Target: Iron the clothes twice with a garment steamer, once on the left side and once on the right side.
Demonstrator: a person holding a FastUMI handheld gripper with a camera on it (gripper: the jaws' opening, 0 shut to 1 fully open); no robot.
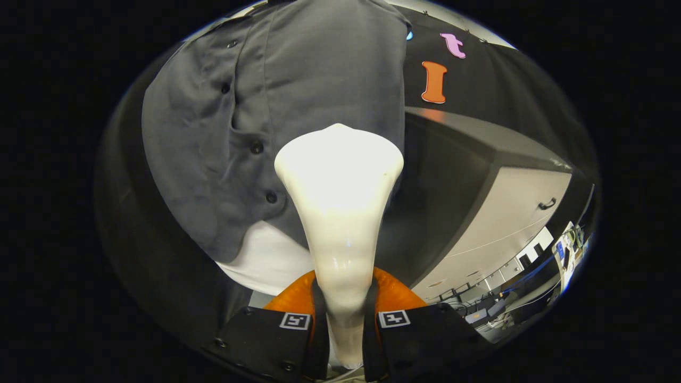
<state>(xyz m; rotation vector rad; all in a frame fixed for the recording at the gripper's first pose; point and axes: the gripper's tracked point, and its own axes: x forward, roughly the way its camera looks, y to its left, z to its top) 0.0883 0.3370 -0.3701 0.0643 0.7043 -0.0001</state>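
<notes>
The grey shirt (319, 80) hangs over a white form (266, 260), which shows under its hem. Right of the shirt stands a cabinet (521, 197) with a dark top and a pale front. Farther right of the shirt, cables (526, 276) and small boxes (479, 316) lie on the floor (500, 327). The gripper (346, 298) presses both fingers on the garment steamer (340, 175) neck.

Glossy plastic steamer (339, 181), matt cloth shirt (298, 106)

A pale cabinet (524, 213) with a dark handle (547, 204) and black top; desks with cables (495, 308) beyond it.
</notes>
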